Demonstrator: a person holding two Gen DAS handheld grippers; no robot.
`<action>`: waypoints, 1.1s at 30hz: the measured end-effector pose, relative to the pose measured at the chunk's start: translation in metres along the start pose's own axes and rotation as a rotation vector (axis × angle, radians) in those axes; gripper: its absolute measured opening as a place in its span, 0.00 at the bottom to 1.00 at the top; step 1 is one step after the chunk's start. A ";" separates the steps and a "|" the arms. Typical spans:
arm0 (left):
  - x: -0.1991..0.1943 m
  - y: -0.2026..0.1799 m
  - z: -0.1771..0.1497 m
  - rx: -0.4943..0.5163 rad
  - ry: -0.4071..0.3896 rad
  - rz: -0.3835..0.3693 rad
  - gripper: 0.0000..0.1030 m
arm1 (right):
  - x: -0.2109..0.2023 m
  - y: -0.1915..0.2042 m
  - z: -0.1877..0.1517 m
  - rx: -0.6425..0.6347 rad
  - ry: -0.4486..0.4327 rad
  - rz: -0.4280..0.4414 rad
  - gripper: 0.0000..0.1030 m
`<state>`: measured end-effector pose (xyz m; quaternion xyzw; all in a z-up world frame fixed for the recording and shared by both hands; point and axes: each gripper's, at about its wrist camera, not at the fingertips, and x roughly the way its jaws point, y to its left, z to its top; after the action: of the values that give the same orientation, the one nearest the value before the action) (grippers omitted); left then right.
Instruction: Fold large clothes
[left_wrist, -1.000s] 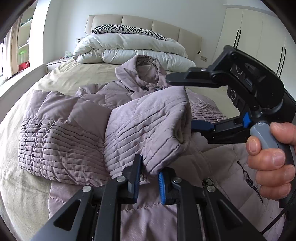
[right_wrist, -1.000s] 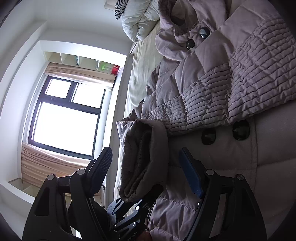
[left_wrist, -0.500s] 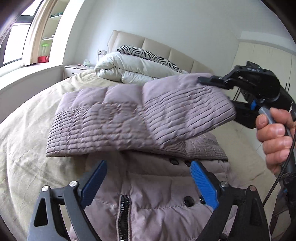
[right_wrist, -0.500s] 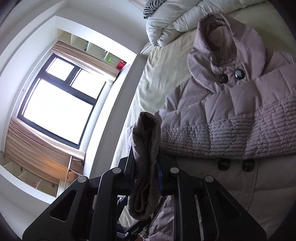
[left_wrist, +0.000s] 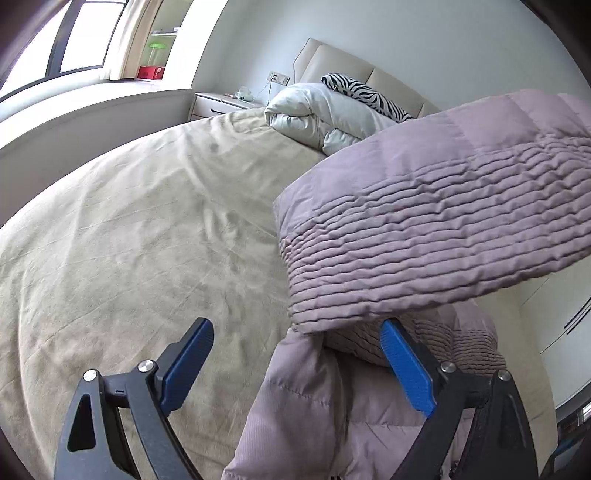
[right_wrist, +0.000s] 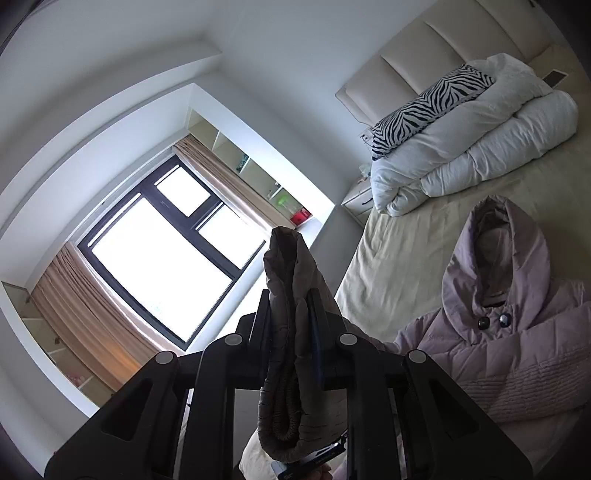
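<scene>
A mauve quilted hooded coat (right_wrist: 517, 354) lies on the bed, hood towards the headboard. My right gripper (right_wrist: 291, 325) is shut on the cuff of its sleeve (right_wrist: 288, 369) and holds it lifted. In the left wrist view that sleeve (left_wrist: 436, 221) stretches across above the coat body (left_wrist: 317, 413). My left gripper (left_wrist: 295, 365) is open and empty, low over the coat's left edge, with one blue pad (left_wrist: 404, 365) under the raised sleeve.
The beige bed sheet (left_wrist: 140, 236) spreads to the left of the coat. A rolled white duvet (right_wrist: 480, 147) with a zebra pillow (right_wrist: 424, 110) lies by the headboard. A nightstand (left_wrist: 221, 105) and a window ledge stand at the far left.
My left gripper let go of the sleeve, opened and drew back low to the left. My right gripper shut on the sleeve cuff and lifted it higher, rightwards.
</scene>
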<state>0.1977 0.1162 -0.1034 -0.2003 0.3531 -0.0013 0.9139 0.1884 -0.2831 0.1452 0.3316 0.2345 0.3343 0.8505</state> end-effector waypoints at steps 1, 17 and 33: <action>0.007 -0.003 0.002 0.004 0.007 0.010 0.90 | -0.006 -0.007 0.003 0.010 -0.014 -0.004 0.17; 0.066 -0.041 -0.001 0.207 0.009 0.039 0.36 | -0.110 -0.291 -0.050 0.413 -0.129 -0.335 0.16; 0.085 -0.055 -0.011 0.352 0.050 0.161 0.38 | -0.117 -0.416 -0.145 0.605 -0.109 -0.474 0.44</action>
<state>0.2623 0.0496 -0.1458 -0.0086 0.3850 0.0051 0.9229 0.1919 -0.5405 -0.2315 0.5213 0.3471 0.0260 0.7792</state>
